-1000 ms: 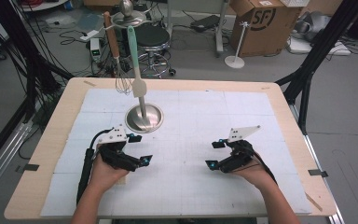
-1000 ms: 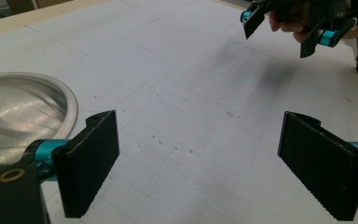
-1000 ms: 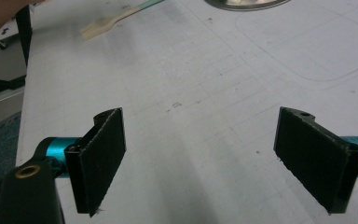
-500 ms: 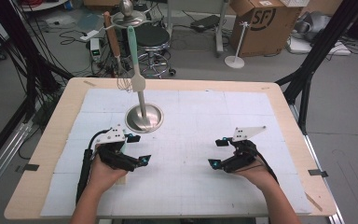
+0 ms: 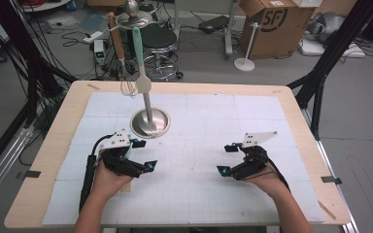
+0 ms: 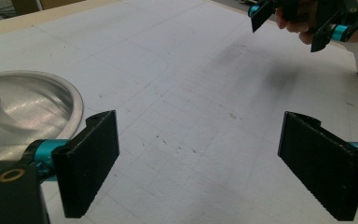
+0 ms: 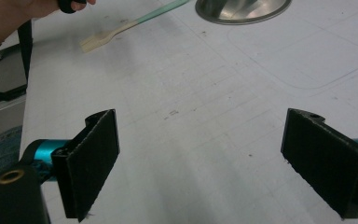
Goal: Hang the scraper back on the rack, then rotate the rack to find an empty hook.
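Note:
My left gripper [image 5: 144,154] rests low over the white gridded mat [image 5: 199,194], just in front of a metal stand's round base [image 5: 149,124]. Its jaws stand wide open with nothing between them [image 6: 198,158]. My right gripper [image 5: 226,158] is at the mat's right half, also wide open and empty [image 7: 200,158], facing the left one. From the stand's top hang a whisk [image 5: 126,82] with a brown handle and a spatula [image 5: 141,68] with a teal handle. A second teal-handled spatula [image 7: 121,28] lies flat on the mat beside the left hand [image 7: 18,14].
The stand's pole [image 5: 146,104] rises between the hanging utensils and the base. The wooden table edge [image 5: 48,145] frames the mat. Behind the table stand a stool [image 5: 159,41], a cardboard box [image 5: 267,24] and floor cables. Black frame legs [image 5: 320,73] flank the right side.

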The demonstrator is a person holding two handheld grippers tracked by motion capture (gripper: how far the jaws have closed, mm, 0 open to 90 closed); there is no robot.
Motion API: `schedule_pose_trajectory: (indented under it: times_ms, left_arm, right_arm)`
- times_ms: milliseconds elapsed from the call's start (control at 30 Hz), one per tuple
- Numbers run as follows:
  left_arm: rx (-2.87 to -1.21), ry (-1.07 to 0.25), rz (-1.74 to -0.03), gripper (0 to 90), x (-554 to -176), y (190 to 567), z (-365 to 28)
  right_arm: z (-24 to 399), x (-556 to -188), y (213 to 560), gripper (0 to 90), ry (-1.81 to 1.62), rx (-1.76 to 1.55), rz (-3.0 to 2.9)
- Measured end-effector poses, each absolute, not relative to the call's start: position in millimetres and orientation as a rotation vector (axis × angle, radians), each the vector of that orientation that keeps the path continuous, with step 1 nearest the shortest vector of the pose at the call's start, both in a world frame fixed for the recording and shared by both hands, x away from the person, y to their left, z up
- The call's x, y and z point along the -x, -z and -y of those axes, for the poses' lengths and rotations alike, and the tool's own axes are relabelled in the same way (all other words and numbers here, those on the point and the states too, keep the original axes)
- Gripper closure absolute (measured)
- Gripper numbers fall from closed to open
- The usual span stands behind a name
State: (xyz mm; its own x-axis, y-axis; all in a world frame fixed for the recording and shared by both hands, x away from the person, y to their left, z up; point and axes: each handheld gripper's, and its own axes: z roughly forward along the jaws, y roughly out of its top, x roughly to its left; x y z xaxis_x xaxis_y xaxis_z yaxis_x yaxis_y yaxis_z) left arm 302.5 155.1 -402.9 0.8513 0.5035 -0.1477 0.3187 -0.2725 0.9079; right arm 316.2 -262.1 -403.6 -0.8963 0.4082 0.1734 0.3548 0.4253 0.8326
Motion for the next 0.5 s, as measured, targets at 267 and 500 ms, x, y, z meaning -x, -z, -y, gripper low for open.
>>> schedule_pose_trajectory:
  times_ms: [267, 500]
  left_arm:
    - [-1.886, -0.203, -0.617, 13.1, -302.3, 403.0, -155.1]
    - [-1.879, -0.2, -0.617, 13.1, -302.2, 402.4, -155.5]
  right_arm:
    - [262.6, -316.5, 403.7, 10.7, -1.506, -0.698, -2.607]
    - [261.1, -316.2, 404.1, 10.8, -1.504, -0.695, -2.606]
